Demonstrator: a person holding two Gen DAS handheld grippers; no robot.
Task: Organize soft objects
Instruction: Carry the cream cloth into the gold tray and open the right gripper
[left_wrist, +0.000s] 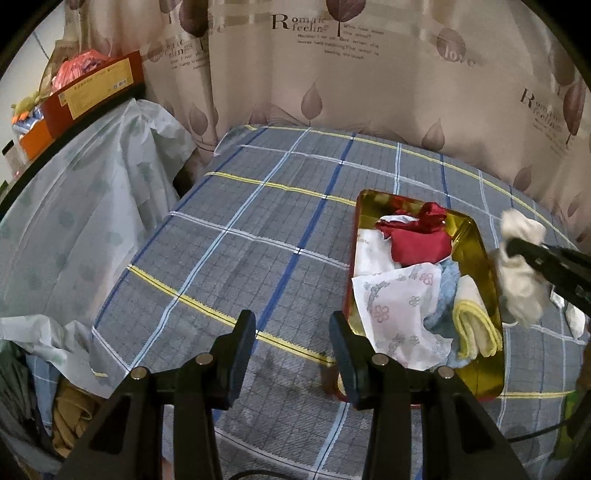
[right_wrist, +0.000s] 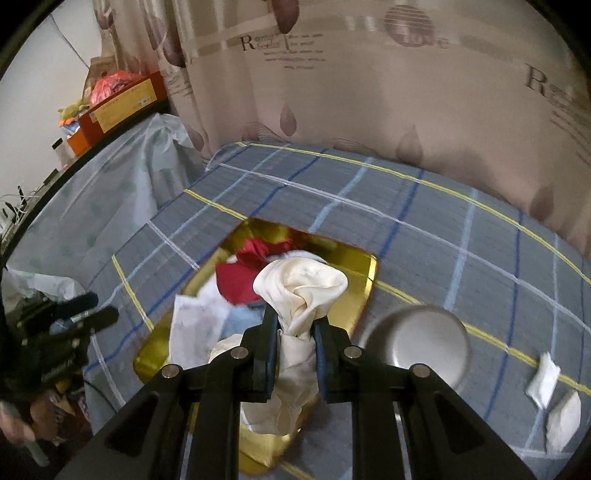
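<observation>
Meanwhile the right claw was clamped on a bunched cream cloth, held above the gold tin on the plaid-covered bed. Inside the tin lay a red cloth, a flowered white cloth and a yellow-edged folded cloth. Beside the tin, the left claw stood apart, gripping nothing.
</observation>
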